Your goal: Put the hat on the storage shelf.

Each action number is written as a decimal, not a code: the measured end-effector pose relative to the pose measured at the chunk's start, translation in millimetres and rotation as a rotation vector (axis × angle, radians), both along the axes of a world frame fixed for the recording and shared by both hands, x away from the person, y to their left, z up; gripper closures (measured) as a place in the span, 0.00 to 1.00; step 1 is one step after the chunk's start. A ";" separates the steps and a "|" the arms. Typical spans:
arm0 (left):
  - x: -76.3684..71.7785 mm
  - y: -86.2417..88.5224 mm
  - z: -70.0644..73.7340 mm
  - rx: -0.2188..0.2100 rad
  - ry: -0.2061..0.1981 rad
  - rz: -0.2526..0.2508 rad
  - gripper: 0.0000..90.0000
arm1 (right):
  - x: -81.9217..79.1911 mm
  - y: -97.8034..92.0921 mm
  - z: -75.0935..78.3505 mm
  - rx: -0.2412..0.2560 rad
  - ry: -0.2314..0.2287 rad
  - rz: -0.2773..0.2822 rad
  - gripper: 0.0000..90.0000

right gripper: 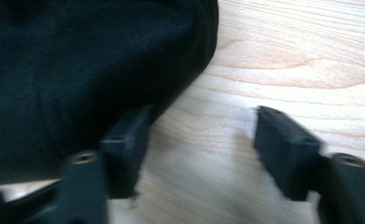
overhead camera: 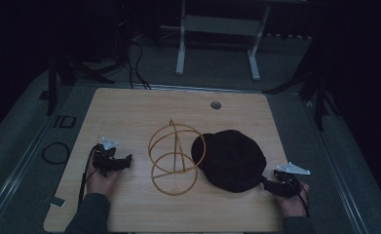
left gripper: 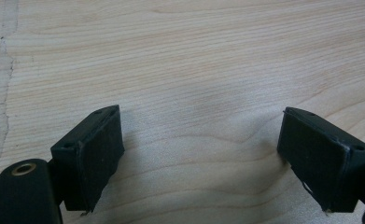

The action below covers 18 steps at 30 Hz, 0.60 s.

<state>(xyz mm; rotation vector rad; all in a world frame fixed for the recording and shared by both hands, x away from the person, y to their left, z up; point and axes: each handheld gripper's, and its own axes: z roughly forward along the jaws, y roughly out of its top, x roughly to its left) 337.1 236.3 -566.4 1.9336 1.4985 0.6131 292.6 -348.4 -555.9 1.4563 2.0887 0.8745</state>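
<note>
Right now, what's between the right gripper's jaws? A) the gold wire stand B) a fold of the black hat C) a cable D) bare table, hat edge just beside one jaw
D: in the right gripper view the right gripper stands open over bare wooden table, with the black hat edge beside one jaw and not clamped between the two.

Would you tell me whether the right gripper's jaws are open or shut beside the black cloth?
Open. The right gripper has bare table between its spread jaws; one jaw lies at the edge of the black cloth, not clamped on it.
</note>
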 end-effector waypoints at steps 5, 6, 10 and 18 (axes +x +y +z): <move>0.0 0.0 0.0 0.000 0.000 0.001 0.15 | -3.6 3.2 6.7 -0.030 0.017 0.032 0.55; 0.0 0.0 0.0 0.000 0.000 0.001 0.15 | -3.6 3.2 6.7 -0.030 0.017 0.032 0.55; -0.1 -0.1 0.0 0.000 0.000 0.001 0.15 | -7.8 5.1 19.1 -0.051 0.007 0.057 0.56; -0.1 -0.1 0.0 0.000 0.000 0.002 0.16 | -14.3 12.0 40.7 -0.058 -0.004 0.119 0.47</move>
